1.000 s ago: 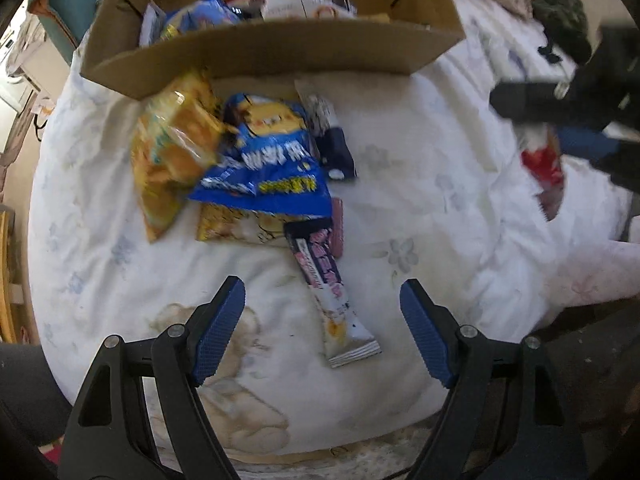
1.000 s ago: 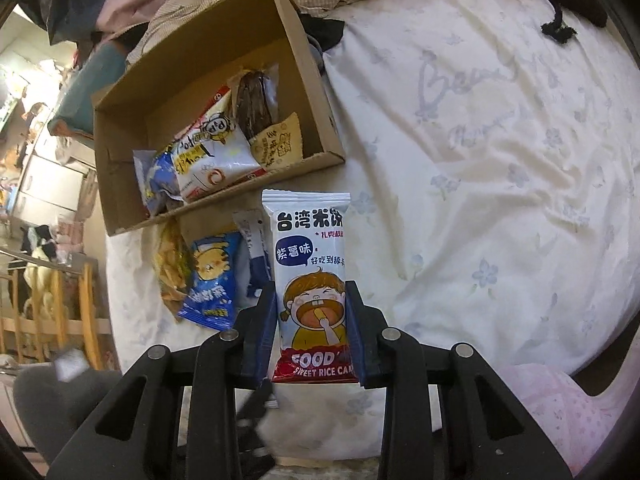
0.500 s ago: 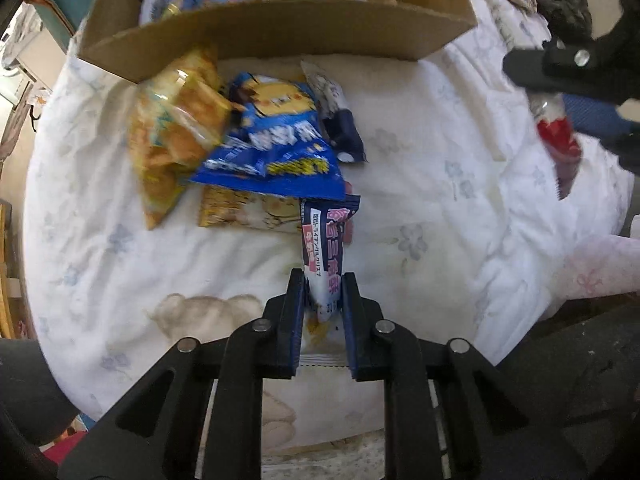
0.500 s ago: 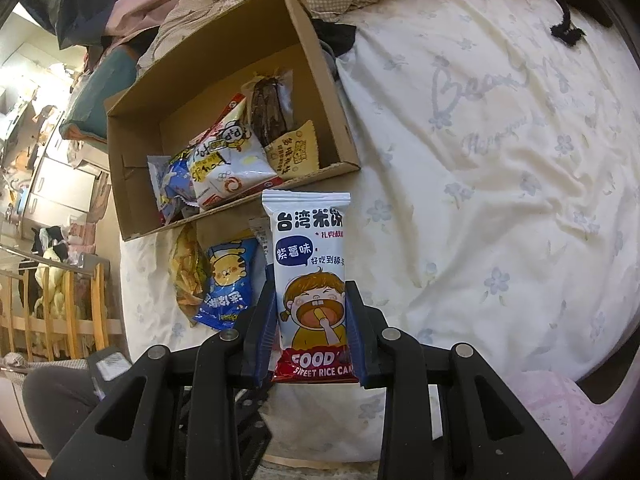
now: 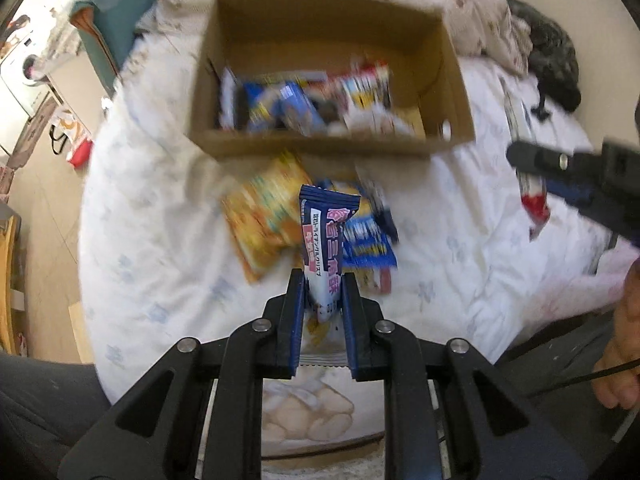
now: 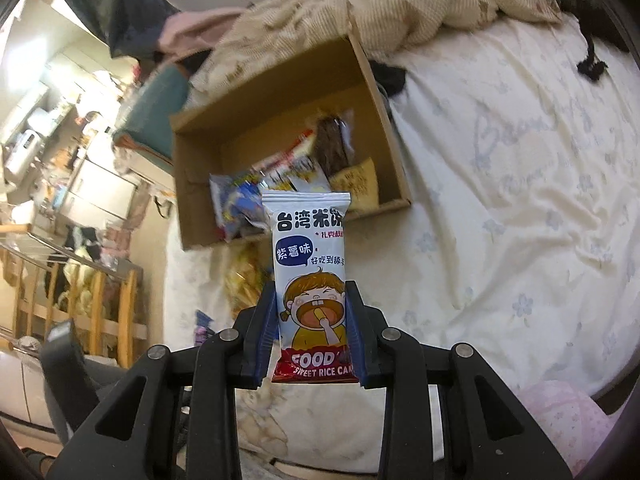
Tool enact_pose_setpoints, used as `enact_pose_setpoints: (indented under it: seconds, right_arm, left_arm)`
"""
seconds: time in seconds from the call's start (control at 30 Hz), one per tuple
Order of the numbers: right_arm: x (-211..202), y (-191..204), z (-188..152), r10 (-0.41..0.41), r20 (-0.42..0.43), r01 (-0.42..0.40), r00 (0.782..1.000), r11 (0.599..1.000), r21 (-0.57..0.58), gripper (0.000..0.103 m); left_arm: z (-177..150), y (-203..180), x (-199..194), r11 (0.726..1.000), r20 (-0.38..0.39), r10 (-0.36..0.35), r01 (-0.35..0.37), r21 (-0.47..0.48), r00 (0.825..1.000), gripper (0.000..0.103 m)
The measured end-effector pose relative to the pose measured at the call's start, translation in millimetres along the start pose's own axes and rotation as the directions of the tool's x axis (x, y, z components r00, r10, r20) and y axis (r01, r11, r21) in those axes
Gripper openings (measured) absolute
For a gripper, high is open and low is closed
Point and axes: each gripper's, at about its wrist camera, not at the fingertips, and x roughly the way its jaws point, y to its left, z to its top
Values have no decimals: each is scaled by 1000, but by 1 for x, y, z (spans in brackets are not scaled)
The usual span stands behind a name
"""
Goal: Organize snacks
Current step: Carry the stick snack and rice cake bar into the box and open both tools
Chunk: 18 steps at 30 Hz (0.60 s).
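My left gripper (image 5: 322,280) is shut on a dark blue and pink snack bar (image 5: 325,240), lifted above the bed. My right gripper (image 6: 312,292) is shut on a white rice cake packet (image 6: 310,264) with a cartoon child, held upright. The right gripper also shows in the left wrist view (image 5: 576,184) at the right edge. An open cardboard box (image 5: 320,140) (image 6: 280,152) holds several snack packets. An orange bag (image 5: 264,216) and a blue packet (image 5: 366,240) lie on the white sheet in front of the box.
A floral white bedsheet (image 6: 500,220) covers the bed. A beige blanket (image 6: 380,4) lies behind the box. A teal cushion (image 5: 116,20) sits at the far left. A wooden rail (image 6: 100,304) and room clutter are beyond the bed's left edge.
My left gripper closed on the blue and pink bar and lifted it off the sheet toward the box. My right gripper kept its packet and moved closer to the box.
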Motion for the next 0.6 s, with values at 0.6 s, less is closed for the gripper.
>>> enact_pose_setpoints:
  seconds: [0.6]
  right_arm:
    - [8,33,25,91,114,-89,989,996,-24,33]
  left_arm:
    - [78,57,-24,997,177,73,-67,-41,982,14]
